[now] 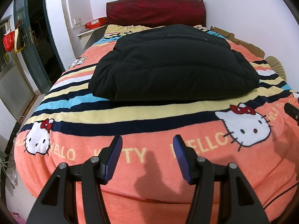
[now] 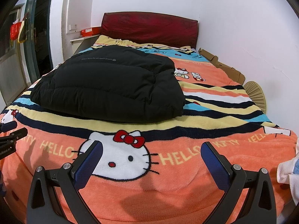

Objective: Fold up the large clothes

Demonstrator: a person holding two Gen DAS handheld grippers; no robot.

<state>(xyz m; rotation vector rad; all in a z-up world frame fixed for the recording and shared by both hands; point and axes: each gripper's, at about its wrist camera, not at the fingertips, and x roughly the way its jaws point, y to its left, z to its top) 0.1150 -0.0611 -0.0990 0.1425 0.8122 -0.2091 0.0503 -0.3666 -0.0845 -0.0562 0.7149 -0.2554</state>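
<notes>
A black puffer jacket (image 1: pixel 173 63) lies folded into a thick rectangle on the middle of the bed; it also shows in the right wrist view (image 2: pixel 110 85). My left gripper (image 1: pixel 147 140) is open and empty, above the orange blanket (image 1: pixel 149 177) near the foot of the bed, short of the jacket. My right gripper (image 2: pixel 151 145) is open and empty, over a Hello Kitty face (image 2: pixel 119 156) on the blanket, also short of the jacket. The right gripper's tip shows at the left wrist view's right edge (image 1: pixel 291 112). The left gripper shows at the right wrist view's left edge (image 2: pixel 11 132).
A dark red headboard (image 1: pixel 156 11) stands at the far end against a white wall. Cardboard (image 2: pixel 222 65) and a straw fan (image 2: pixel 257 93) lie along the bed's right side. A white cloth (image 2: pixel 288 171) is at the right edge. A doorway (image 1: pixel 37 37) opens on the left.
</notes>
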